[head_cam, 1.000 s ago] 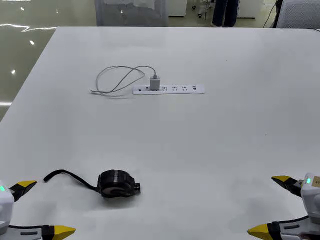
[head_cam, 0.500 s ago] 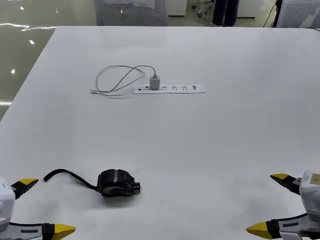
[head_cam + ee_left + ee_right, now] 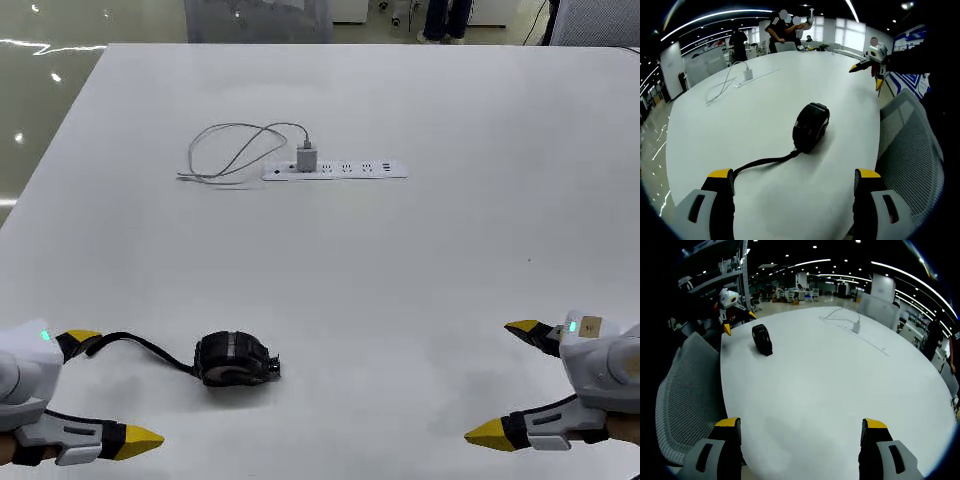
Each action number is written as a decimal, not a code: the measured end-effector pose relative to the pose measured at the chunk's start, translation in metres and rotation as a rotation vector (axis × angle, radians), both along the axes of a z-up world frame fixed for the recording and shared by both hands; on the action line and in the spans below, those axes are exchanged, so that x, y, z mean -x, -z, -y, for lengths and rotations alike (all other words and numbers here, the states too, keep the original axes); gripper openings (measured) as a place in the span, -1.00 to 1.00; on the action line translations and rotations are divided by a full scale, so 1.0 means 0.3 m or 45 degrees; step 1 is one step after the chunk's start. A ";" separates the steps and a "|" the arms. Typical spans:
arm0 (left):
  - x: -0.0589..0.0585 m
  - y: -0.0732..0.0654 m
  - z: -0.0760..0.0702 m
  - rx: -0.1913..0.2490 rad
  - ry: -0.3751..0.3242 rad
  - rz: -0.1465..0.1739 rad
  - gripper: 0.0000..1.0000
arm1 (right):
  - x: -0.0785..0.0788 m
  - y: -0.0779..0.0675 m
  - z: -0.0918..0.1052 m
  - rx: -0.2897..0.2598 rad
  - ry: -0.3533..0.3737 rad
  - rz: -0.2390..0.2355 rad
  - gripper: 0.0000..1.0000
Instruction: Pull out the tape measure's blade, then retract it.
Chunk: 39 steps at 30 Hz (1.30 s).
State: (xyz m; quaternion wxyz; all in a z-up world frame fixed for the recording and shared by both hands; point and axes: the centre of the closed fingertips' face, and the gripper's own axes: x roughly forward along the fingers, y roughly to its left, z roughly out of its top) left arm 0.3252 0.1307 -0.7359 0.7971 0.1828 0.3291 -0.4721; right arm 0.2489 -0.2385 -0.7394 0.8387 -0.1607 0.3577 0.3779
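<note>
My left gripper (image 3: 118, 388) sits at the near left edge of the white table (image 3: 400, 280), jaws spread wide and gripping nothing; the loose end of the black strap (image 3: 140, 347) lies just beside one yellow jaw tip, and I cannot tell if they touch. My right gripper (image 3: 497, 381) is at the near right, equally wide open and empty, well apart from the work. The tape measure (image 3: 233, 359) lies near my left gripper, its long axis running left to right, strap end towards that gripper. Far across the table a power strip (image 3: 335, 169) holds a white charger (image 3: 307, 160), its cable (image 3: 235, 152) looped leftwards
</note>
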 end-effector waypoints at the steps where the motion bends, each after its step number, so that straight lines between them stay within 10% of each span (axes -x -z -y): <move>1: -0.004 -0.003 0.007 0.004 0.005 -0.002 0.98 | -0.004 0.000 -0.006 -0.002 -0.005 -0.001 0.98; 39: -0.061 0.023 0.258 -0.240 0.474 0.060 0.98 | -0.145 -0.020 -0.320 -0.054 -0.275 0.037 0.98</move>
